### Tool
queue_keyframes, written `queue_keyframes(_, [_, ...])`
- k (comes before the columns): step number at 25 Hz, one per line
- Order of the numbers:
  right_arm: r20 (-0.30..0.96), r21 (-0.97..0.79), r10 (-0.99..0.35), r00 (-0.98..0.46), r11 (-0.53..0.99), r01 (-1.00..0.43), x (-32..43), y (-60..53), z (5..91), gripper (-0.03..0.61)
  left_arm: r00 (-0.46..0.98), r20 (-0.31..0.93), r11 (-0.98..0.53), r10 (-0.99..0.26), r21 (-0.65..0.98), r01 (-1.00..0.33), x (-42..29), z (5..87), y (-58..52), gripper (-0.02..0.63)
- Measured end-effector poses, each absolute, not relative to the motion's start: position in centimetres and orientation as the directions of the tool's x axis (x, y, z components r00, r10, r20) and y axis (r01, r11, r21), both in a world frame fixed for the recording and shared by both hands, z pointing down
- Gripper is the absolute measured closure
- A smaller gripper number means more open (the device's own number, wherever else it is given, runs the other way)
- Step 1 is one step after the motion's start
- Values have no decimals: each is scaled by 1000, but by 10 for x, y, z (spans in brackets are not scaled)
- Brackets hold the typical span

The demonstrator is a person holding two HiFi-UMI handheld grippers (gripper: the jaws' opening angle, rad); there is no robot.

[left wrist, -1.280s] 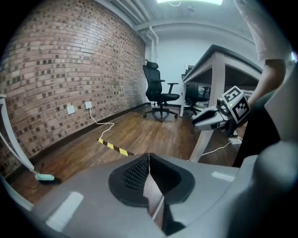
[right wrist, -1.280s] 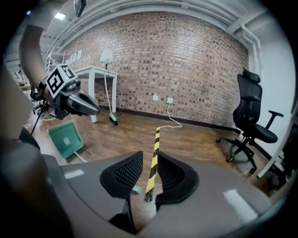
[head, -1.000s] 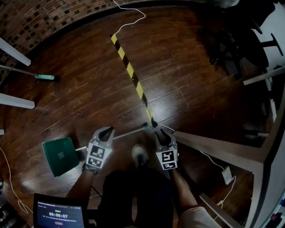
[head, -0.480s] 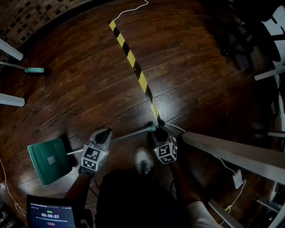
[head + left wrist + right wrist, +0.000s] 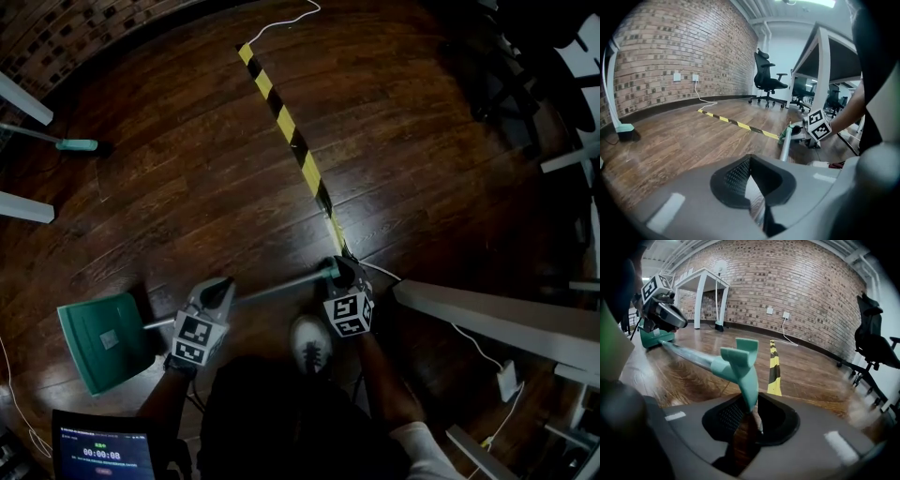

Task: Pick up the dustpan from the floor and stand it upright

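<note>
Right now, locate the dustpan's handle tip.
Head view, lower centre-right: the handle tip lies between the closing jaws of the right gripper, beside the near end of the striped tape.

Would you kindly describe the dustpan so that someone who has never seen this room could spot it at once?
On the dark wooden floor, a yellow-and-black tape stripe ends near the person's white shoe. From there a silvery pole runs left to the dustpan: a flat green pan, far bigger than the small teal piece by the brick wall.
</note>
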State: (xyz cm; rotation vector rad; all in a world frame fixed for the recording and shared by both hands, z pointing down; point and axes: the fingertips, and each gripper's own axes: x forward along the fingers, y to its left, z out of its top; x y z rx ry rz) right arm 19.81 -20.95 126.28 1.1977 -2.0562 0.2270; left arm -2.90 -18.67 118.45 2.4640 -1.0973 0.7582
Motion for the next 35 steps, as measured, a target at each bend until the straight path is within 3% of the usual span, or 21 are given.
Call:
queue_keyframes(14, [648,268,-731,-216,484,-833,220,-217,1155,499,511,535,-523,-673,143,-840,-38,1118,-181,614])
queue_keyframes(21, [646,344,-747,-158,470,-813,202,-231,1041,500,431,534,-382,-727,207,-901,-72,1015,-169,614])
queue_keyframes(35, [685,514,-724,-80,558,-652,143,-254,826,477,317,560,-269,-765,169,-948,-127,789,-166,614])
